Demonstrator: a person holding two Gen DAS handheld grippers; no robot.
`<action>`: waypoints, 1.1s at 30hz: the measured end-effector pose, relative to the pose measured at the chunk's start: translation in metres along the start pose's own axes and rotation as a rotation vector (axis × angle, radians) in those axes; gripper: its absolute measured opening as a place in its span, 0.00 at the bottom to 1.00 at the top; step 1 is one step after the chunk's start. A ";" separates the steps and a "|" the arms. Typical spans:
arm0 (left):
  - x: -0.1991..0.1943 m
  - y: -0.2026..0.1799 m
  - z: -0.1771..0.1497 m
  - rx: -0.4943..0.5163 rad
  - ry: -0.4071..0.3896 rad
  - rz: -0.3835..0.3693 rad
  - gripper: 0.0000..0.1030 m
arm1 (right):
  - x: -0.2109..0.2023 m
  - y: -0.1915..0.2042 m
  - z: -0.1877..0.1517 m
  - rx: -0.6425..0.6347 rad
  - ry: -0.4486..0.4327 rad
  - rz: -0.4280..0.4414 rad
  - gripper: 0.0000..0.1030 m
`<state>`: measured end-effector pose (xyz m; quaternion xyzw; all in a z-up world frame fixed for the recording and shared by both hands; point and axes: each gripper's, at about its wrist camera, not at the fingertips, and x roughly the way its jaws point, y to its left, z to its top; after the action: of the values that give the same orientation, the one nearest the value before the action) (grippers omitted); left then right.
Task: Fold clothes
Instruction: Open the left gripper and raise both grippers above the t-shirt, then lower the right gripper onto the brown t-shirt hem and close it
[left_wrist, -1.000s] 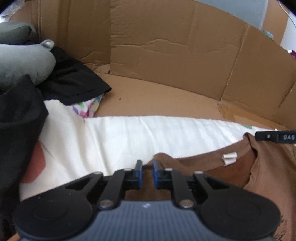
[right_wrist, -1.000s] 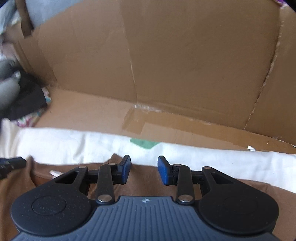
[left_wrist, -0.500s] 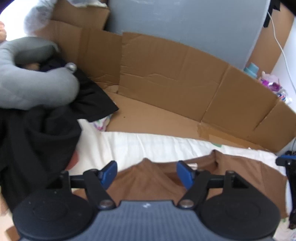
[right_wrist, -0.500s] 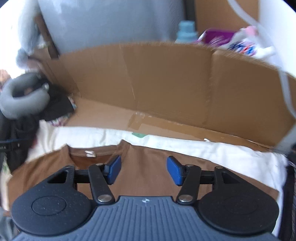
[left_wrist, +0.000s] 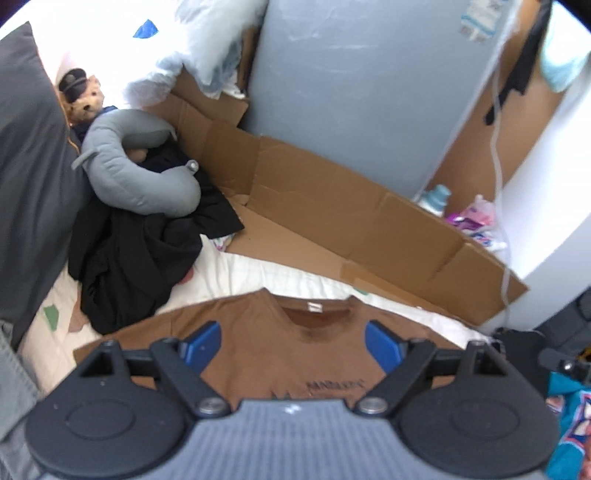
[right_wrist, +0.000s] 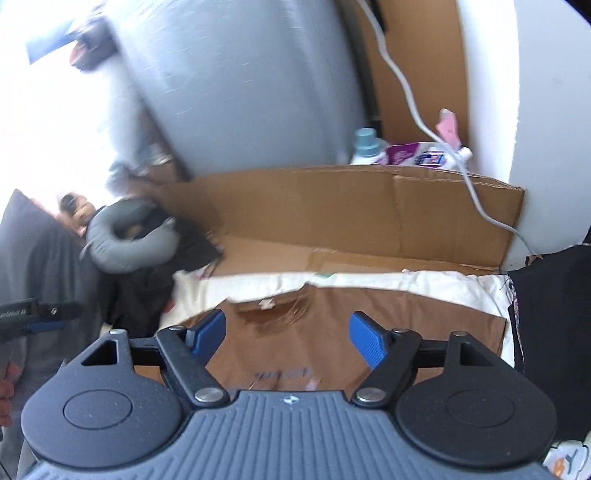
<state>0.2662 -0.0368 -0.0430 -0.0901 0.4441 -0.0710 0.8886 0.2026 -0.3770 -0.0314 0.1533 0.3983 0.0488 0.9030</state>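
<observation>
Brown t-shirt (left_wrist: 258, 343) lies spread flat, face up, collar toward the cardboard (left_wrist: 332, 206), on the white sheet (left_wrist: 236, 273) of what looks like a bed. Neck label shows inside the collar; dark print sits lower on the chest.

I have both tools up above it, pointing down at the shirt. Left hand-held gripper (left_wrist: 291, 345): jaws spread wide and opening, only air between the blue pads, shirt well below, nothing pinched. Right hand-held gripper (right_wrist: 288, 332): same, jaws spread and opening, empty, shirt beneath it. In the right view the left tool also shows at the far left edge.

Handling, my judgement: thin knit cotton, light, fully limp, no stiffness. It will drape and sag from any pinch point, and a single-layer pinch can leave the back layer behind on the sheet. Not fragile, and the pads should hold it fine.

Where I'd take hold: the two shoulder seams beside the collar, or a sleeve edge plus the hem on the same side, catching both layers. The right view is motion-blurred, so I can't be sure how flat the right sleeve lies.

Black clothes pile (left_wrist: 140, 251) with grey neck pillow (left_wrist: 140, 177) crowds the shirt's left side, so I'd fold away from it.
</observation>
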 end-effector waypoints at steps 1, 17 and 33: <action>-0.010 -0.005 -0.008 0.016 -0.005 -0.002 0.85 | -0.010 0.004 -0.004 0.005 -0.005 0.018 0.77; -0.059 -0.016 -0.117 0.296 0.051 -0.068 0.83 | -0.095 0.030 -0.117 0.024 -0.054 0.021 0.77; 0.000 0.004 -0.159 0.649 0.277 -0.096 0.58 | -0.045 -0.002 -0.250 0.195 0.048 -0.064 0.75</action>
<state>0.1392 -0.0480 -0.1375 0.1866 0.5101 -0.2614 0.7979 -0.0113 -0.3293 -0.1594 0.2264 0.4272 -0.0154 0.8752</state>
